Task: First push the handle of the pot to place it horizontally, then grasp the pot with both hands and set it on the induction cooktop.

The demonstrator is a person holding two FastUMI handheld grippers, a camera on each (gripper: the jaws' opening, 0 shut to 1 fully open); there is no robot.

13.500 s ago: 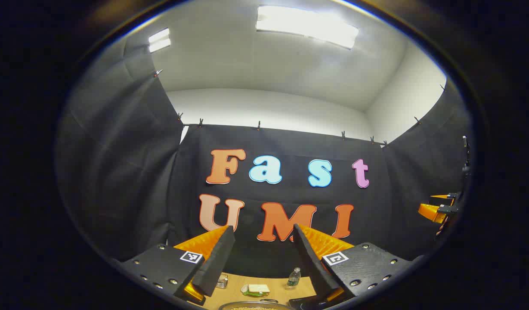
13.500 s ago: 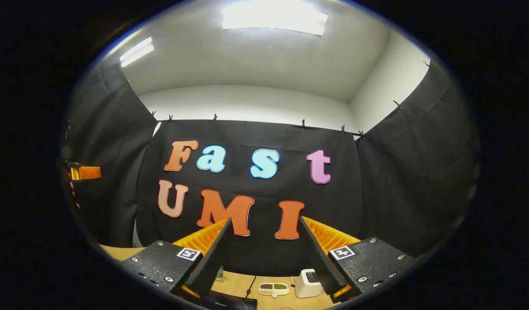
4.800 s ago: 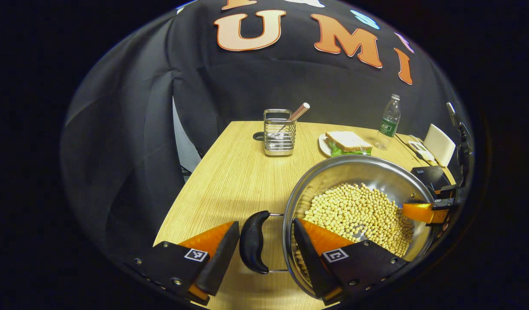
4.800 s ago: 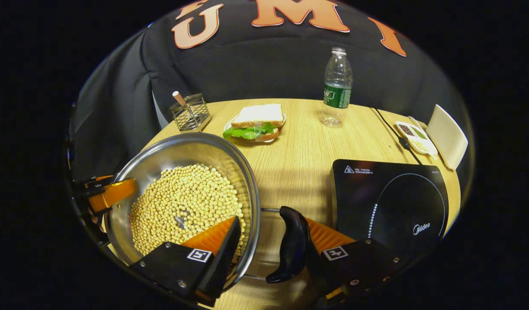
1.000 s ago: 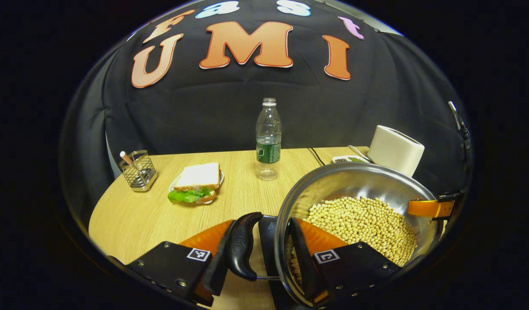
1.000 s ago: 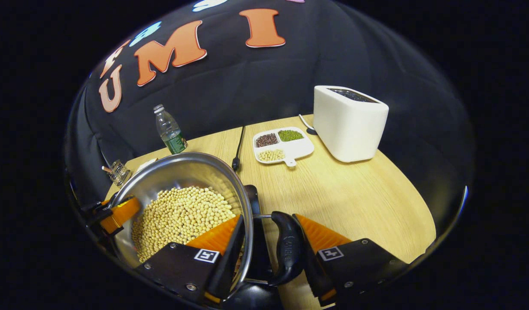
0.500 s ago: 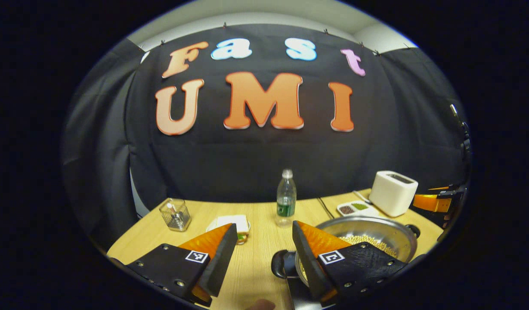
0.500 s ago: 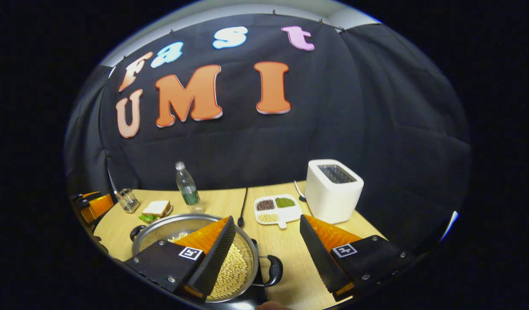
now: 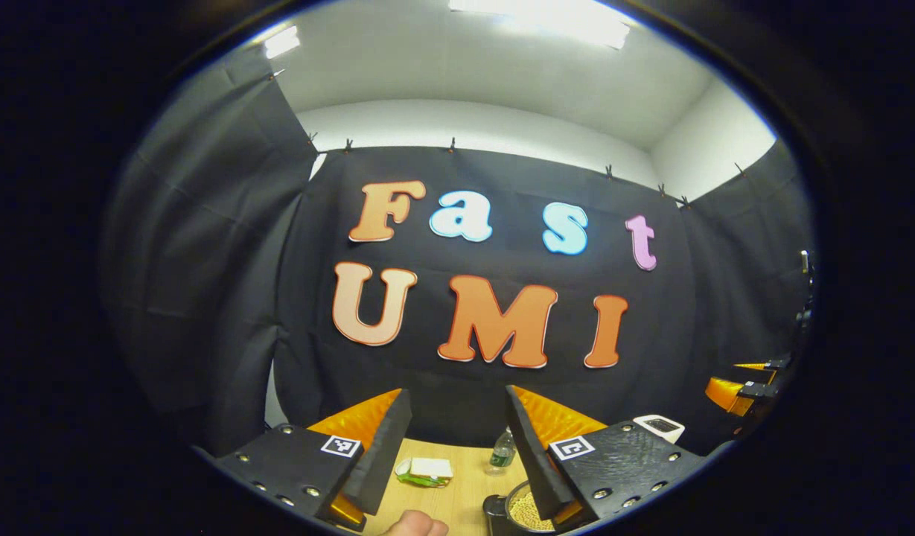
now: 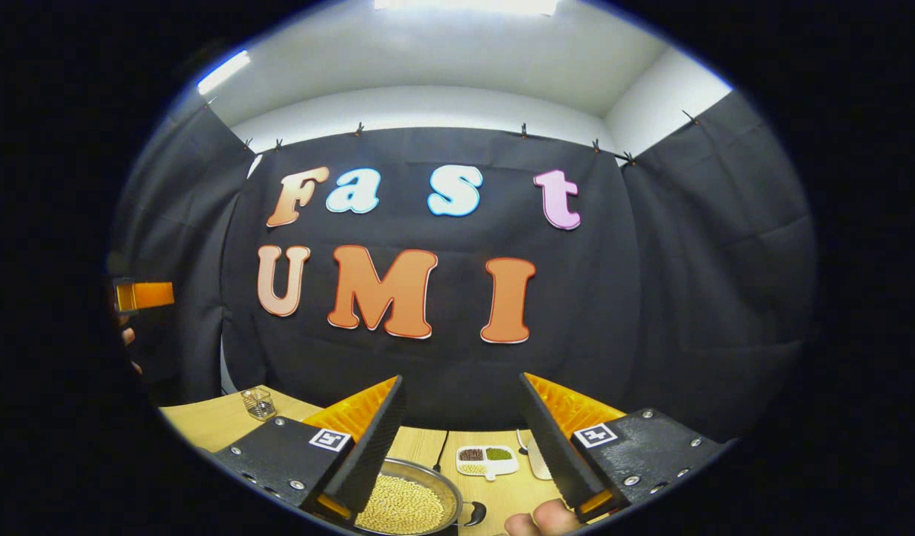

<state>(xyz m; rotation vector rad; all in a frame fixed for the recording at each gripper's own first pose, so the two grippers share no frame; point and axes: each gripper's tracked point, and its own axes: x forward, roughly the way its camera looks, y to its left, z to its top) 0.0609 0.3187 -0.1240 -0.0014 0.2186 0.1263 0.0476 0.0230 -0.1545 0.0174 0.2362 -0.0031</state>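
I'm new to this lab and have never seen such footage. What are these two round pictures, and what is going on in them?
Each picture comes from a fisheye camera riding on a hand-held two-finger gripper; a person holds one in each hand. The left gripper and right gripper are both raised, open and holding nothing. Below, on the wooden table, stands a pot of beans, along with a sandwich, a bottle, a divided dish and a wire holder. The pot seems already set down.
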